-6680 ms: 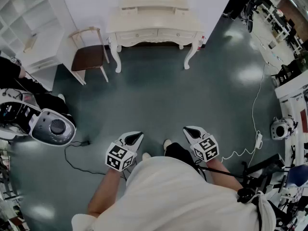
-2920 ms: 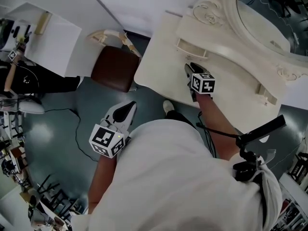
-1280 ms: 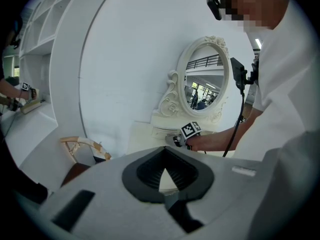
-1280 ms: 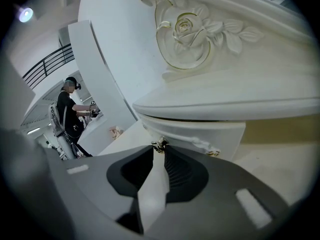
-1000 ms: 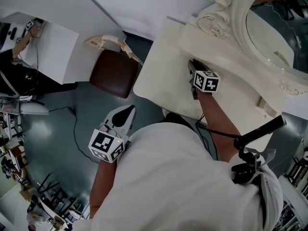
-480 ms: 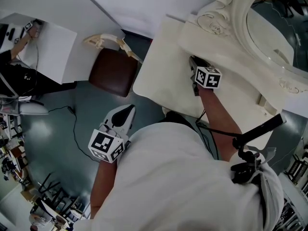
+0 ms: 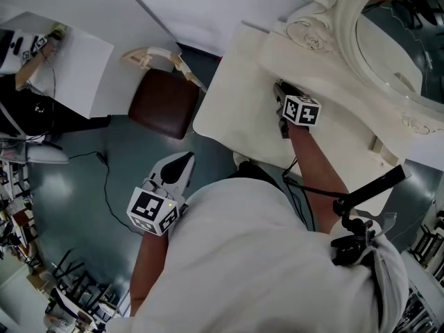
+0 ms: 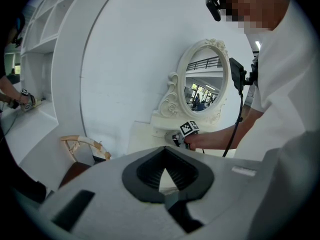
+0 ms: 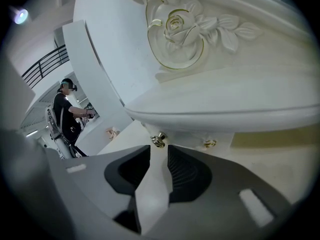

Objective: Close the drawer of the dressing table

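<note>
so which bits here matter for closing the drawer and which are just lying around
Job: table, drawer, knob, right tongs (jaws just opened, knob ahead of the tips, not gripped).
Lying about: chair, mirror, left tongs, shut.

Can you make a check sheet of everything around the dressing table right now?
Surface: tabletop, white and bare.
Job's things: drawer looks pushed in; its knob sits just ahead of the right jaws.
Clutter: nothing seen.
Grippers: right gripper, jaws have just been opening, nothing between them; left gripper shut, empty, over the floor.
Cables: cable lying on the floor.
Surroundings: chair, mirror, shelf unit.
</note>
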The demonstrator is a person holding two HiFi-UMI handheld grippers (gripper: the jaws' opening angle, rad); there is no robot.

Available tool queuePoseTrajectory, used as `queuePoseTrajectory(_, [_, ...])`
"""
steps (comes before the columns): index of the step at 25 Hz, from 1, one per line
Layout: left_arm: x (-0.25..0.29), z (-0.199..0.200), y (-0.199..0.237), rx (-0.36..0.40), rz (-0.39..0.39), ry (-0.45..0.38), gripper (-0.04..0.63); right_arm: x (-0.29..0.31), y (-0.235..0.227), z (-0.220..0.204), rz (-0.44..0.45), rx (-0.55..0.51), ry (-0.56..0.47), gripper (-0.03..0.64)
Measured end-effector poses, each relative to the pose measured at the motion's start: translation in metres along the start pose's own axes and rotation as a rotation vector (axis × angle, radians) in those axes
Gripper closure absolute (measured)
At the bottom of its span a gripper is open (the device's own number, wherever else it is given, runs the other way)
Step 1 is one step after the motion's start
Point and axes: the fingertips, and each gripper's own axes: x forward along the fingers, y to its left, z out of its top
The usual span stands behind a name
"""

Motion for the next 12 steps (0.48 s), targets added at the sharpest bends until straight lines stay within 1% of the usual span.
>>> queuePoseTrajectory(4, [-0.008, -0.004, -0.003, 0.003, -0.007, -0.004, 0.594, -0.008, 0.004, -0.006, -0.008, -0.005, 0.004, 0.502])
queuePoseTrajectory(12, [-0.034, -0.017, -0.01, 0.015, -0.024, -0.022, 0.594, -0.031, 0.02, -0.024, -0.028, -0.015, 0.002, 0.518])
